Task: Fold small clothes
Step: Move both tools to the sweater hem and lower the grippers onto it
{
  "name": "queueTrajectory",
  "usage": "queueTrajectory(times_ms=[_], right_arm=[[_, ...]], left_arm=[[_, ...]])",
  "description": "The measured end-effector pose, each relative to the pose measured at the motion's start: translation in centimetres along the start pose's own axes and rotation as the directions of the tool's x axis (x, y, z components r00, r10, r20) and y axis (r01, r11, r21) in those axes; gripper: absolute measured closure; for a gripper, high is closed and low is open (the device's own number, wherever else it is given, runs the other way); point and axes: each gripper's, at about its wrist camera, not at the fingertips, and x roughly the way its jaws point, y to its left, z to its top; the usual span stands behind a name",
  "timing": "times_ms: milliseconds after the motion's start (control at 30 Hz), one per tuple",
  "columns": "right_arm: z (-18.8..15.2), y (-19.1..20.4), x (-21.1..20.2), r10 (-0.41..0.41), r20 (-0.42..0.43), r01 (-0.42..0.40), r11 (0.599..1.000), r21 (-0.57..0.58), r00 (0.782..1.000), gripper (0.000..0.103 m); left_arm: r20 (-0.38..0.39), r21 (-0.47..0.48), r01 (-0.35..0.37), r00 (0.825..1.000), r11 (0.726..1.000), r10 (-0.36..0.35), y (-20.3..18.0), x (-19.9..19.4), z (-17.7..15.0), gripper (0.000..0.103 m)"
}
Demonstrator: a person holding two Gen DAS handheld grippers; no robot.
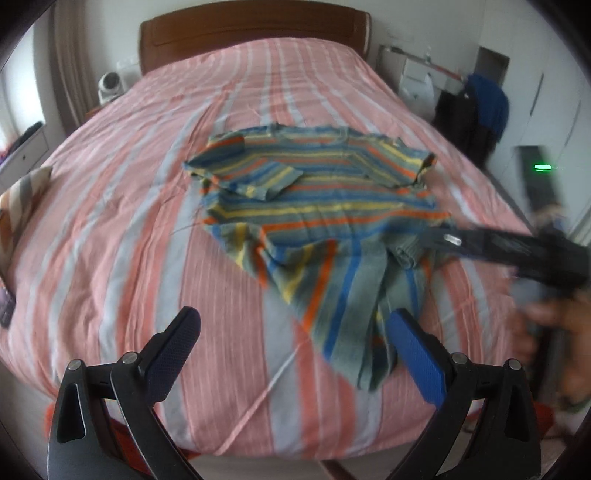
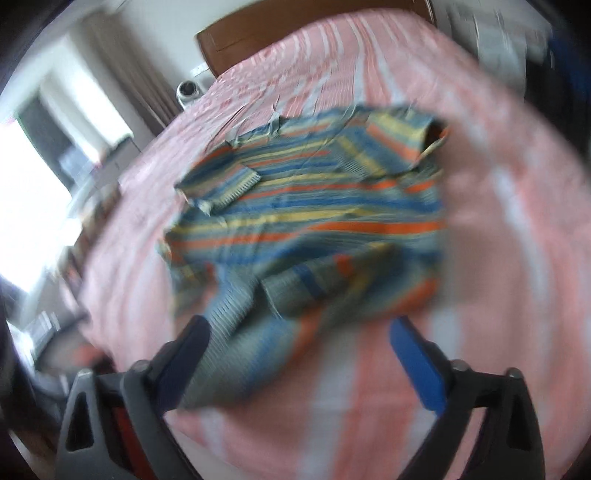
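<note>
A small knitted shirt striped in blue, yellow, orange and grey-green point(image 1: 325, 199) is laid on the pink-and-white striped bed cover point(image 1: 122, 229), around the middle of the bed and reaching toward its near edge; the collar is turned toward the brown wooden headboard point(image 1: 255, 33), and one short sleeve is already folded in over the chest; the lower part is rumpled and twisted, with a flap of hem trailing down to the near edge.

The left hand-held gripper point(image 1: 291, 350) is held spread wide above the near edge of the bed, nothing between its blue pads, the trailing hem lying just beside the right-hand pad; the right hand-held gripper point(image 2: 299, 358) is likewise spread in its own view, the crumpled hem lying between and partly over its left finger, though with the blur it cannot be told whether cloth is touched; in the left view it is seen as a dark blurred shape near the shirt's right side.

The step in hand appears to be the taking up of the lower hem; next, both loose hem corners would need to be pinched, the twist drawn flat, and the hem carried toward the collar.
</note>
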Motion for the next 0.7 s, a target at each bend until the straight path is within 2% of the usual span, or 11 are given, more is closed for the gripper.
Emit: queueTrajectory(times_ms=[33, 67, 100, 133, 200, 267, 333, 467, 567, 633, 700], right_arm=[[0.7, -0.6, 1.5, 0.015, -0.012, -0.014, 0.998, 0.066, 1.000, 0.013], [1.0, -1.2, 2.7, 0.016, -0.030, -0.012, 0.993, 0.117, 0.999, 0.030], [1.2, -2.2, 4.3, 0.025, -0.063, -0.012, 0.981, 0.194, 0.998, 0.066], [1.0, -2.8, 4.9, 0.025, -0.079, -0.007, 0.973, 0.229, 0.997, 0.089], [0.1, -4.1, 4.1, 0.038, -0.063, -0.019, 0.957, 0.289, 0.997, 0.089], [-1.1, -4.5, 1.5, 0.097, -0.043, -0.082, 0.958, 0.273, 0.994, 0.089], [-3.0, -4.8, -1.8, 0.126, -0.047, -0.113, 0.971, 0.209, 0.991, 0.090], [-7.2, -5.7, -4.9, 0.049, -0.096, -0.038, 0.993, 0.116, 0.994, 0.090], [-9.1, -7.0, -4.6, 0.018, -0.100, -0.003, 0.990, 0.138, 0.995, 0.090], [-9.6, -7.8, -4.1, 0.008, -0.082, 0.005, 0.986, 0.168, 0.997, 0.090], [-9.6, -8.2, -3.7, 0.000, -0.068, 0.012, 0.984, 0.175, 0.998, 0.090]], left_arm=[[-0.002, 0.002, -0.011, 1.000, 1.000, 0.011, 0.1, -0.1, -0.2, 0.001], [-0.010, 0.011, -0.032, 0.999, 0.999, 0.032, 0.4, -0.2, -0.5, 0.001], [-0.017, 0.018, -0.047, 0.999, 0.999, 0.047, 0.8, -0.2, -0.6, 0.001], [-0.023, 0.019, -0.065, 0.998, 0.998, 0.065, 1.4, -0.5, -1.1, 0.001], [-0.030, -0.001, -0.075, 0.997, 0.997, 0.075, 2.9, -0.7, -1.5, 0.001], [-0.036, -0.049, -0.029, 0.999, 0.998, 0.027, 4.3, -0.9, -1.7, 0.001], [-0.047, -0.103, 0.109, 0.992, 0.989, -0.114, 5.0, -0.5, -1.2, 0.001], [-0.087, -0.082, 0.247, 0.963, 0.966, -0.254, 2.1, 2.3, 1.6, 0.001], [-0.126, -0.040, 0.225, 0.965, 0.973, -0.228, -1.2, 5.0, 3.6, 0.001], [-0.153, 0.012, 0.162, 0.975, 0.987, -0.158, -3.7, 7.5, 4.8, 0.001], [-0.176, 0.077, 0.067, 0.983, 0.995, -0.053, -5.9, 10.1, 5.3, 0.001]])
